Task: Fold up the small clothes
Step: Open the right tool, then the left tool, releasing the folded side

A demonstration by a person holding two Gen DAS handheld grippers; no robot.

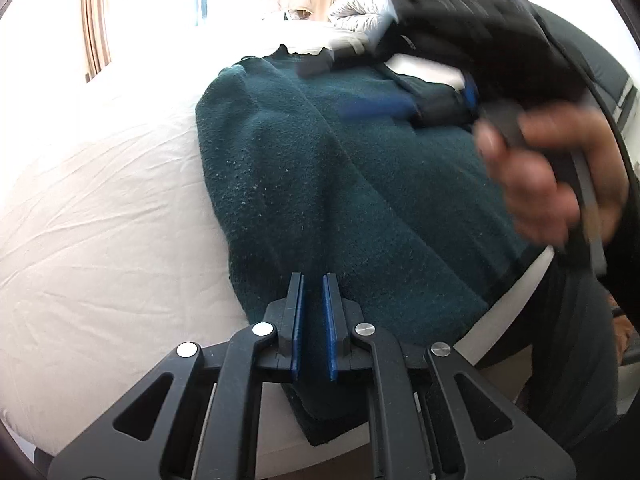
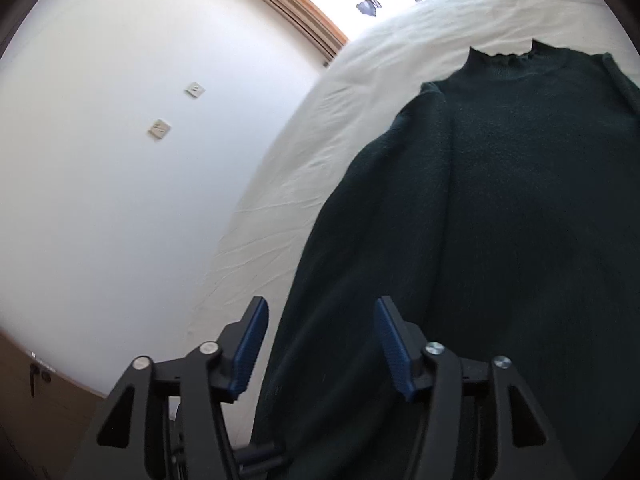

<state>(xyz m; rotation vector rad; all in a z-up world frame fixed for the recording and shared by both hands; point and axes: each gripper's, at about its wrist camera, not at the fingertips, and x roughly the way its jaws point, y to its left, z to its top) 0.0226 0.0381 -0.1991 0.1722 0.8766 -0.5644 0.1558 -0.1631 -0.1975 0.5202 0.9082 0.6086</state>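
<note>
a dark green sweater lies flat on the bed, collar at the far end. in the left view the left claw is nearly together on the near hem, with cloth between its pads. only this view shows the blurred right claw and the hand holding it. in the right view the right claw is apart above the sweater; a wall stands left.

I count one dark green sweater on one bed, two grippers, left gripper and right gripper, and two wall sockets, plus one white pillow at the bed's far edge.
</note>
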